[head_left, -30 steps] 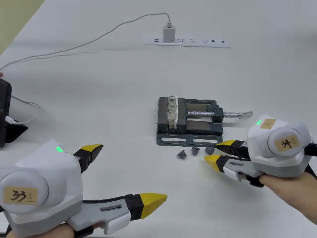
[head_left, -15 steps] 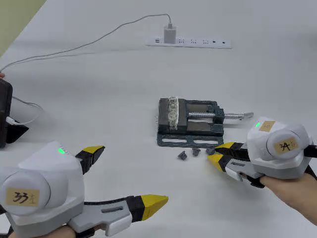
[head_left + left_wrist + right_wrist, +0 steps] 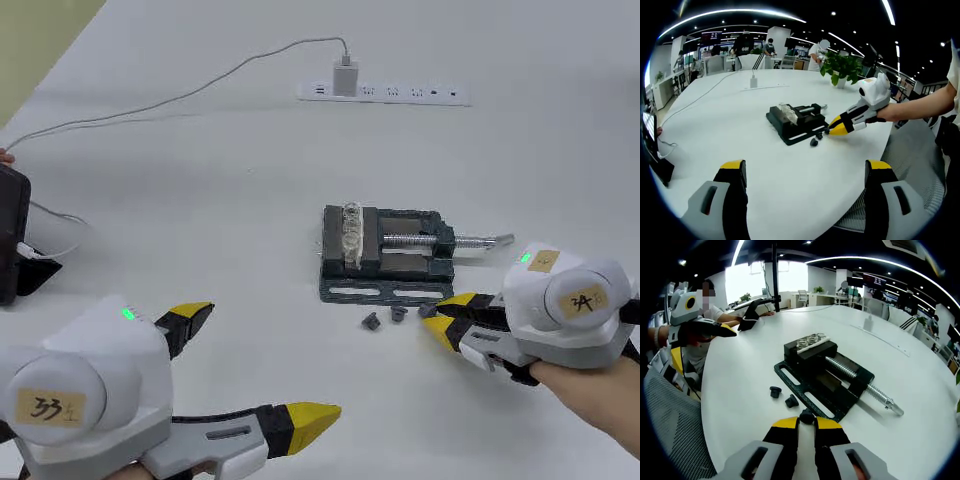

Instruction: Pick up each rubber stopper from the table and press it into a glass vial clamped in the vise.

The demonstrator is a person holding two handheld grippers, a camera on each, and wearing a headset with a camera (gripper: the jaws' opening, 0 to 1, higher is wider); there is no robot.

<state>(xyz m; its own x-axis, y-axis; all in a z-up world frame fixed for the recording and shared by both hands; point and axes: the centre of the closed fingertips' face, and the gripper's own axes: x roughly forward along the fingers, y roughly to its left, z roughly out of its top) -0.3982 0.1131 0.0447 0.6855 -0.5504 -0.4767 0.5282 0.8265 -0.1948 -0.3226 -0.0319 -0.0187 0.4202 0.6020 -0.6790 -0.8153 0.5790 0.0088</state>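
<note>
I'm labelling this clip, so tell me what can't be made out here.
- Right gripper view: whether the right gripper grips the dark rubber stopper; its jaws hide the contact.
- Head view: the count of clear glass vials in the black metal vise; too small.
- Head view: the black device, cut off by the left edge.

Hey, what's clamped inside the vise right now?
The vise grips a short row of clear glass vials, standing upright. Their lower parts are covered by its metal; whether any is already plugged is too small to tell.
</note>
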